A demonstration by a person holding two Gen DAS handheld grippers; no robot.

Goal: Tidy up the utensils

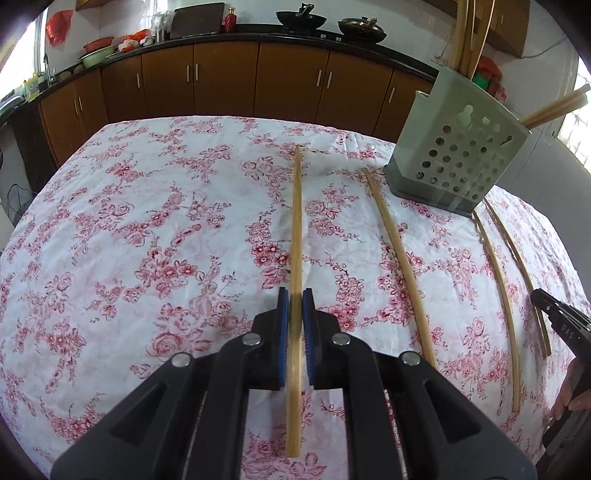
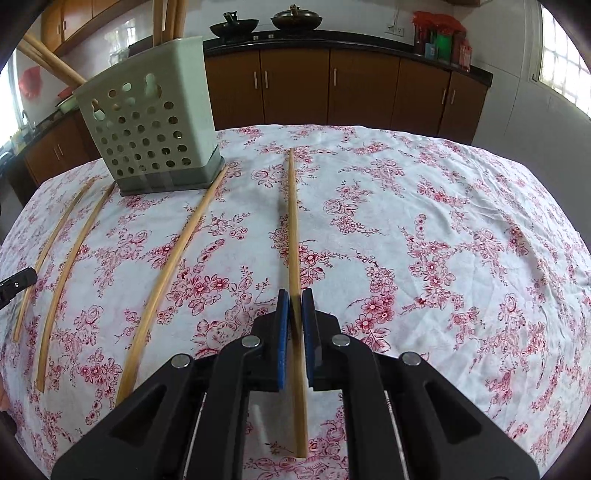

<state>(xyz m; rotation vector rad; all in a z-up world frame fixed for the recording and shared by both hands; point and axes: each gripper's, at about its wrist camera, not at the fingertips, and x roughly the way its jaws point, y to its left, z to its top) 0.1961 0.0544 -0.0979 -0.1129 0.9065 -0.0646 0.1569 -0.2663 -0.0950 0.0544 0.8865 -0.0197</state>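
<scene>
My left gripper [image 1: 295, 297] is shut on a bamboo chopstick [image 1: 296, 221] that points away across the floral tablecloth [image 1: 147, 240]. My right gripper [image 2: 295, 295] is shut on another chopstick [image 2: 292, 221] the same way. Each held stick runs back under its gripper. Two more chopsticks [image 1: 399, 266] [image 1: 502, 295] lie flat between the held ones. The right gripper [image 1: 545, 302] also shows at the right edge of the left wrist view. A grey-green perforated utensil holder [image 1: 461, 147] [image 2: 147, 122] stands at the far side with several chopsticks upright in it.
Beyond the table runs a row of brown cabinets [image 2: 332, 85] under a dark counter with woks [image 1: 301, 18] and bowls on it. Part of a hand [image 1: 569, 402] shows at the right edge. The table's far edge lies just behind the holder.
</scene>
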